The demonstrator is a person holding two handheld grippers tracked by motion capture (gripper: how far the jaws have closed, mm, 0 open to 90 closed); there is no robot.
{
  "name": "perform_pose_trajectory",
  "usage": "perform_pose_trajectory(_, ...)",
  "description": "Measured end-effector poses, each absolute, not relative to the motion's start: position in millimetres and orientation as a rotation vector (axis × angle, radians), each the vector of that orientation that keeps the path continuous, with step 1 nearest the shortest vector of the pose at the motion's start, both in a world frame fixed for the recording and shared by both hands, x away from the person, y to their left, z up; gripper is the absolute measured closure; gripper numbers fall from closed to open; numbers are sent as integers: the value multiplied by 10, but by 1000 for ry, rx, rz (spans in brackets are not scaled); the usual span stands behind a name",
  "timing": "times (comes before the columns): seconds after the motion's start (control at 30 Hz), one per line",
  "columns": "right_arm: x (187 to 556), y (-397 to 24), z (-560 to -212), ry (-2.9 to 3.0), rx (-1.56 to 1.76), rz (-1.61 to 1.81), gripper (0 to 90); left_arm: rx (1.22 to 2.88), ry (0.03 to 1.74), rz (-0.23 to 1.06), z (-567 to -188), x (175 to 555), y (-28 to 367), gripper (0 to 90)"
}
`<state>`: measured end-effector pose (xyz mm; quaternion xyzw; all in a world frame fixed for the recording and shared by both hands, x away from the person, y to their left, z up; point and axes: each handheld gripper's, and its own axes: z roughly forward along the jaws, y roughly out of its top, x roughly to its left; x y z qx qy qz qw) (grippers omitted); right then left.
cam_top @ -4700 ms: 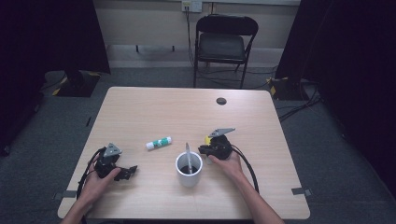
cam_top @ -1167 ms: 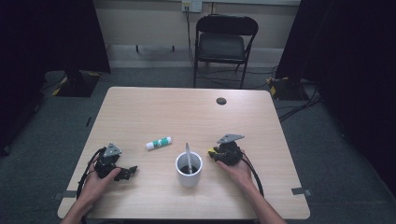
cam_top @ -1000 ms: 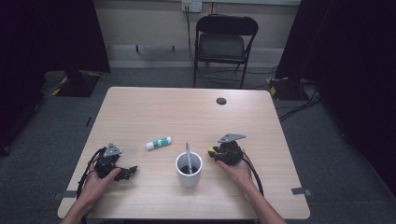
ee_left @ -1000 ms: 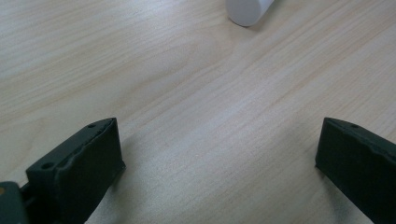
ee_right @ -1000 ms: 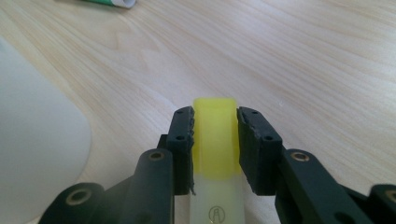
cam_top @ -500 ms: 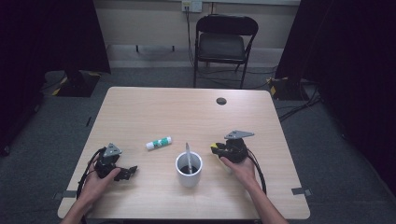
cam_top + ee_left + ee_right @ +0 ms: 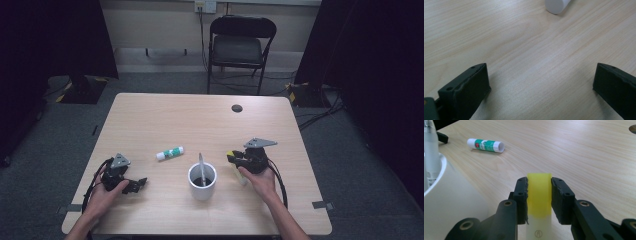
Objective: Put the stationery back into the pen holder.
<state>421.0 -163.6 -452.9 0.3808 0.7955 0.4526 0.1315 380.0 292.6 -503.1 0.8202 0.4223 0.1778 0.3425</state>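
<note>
Wooden table (image 7: 165, 115) — right gripper (image 7: 539, 185) grips highlighter (image 7: 539, 195).

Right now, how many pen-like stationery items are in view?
3. A highlighter with a yellow cap is clamped in the right claw. A glue stick lies on the table, left of the cup. A pen stands in the cup; more could be hidden inside.
</note>
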Motion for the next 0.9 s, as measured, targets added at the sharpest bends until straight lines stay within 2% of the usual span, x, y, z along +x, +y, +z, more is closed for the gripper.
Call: perform_pose_trajectory(0.9, 4061, -1665, -4183, 2202, 1019, 1542, 674, 2133, 1099, 462, -5031, 3799, 2926, 0)
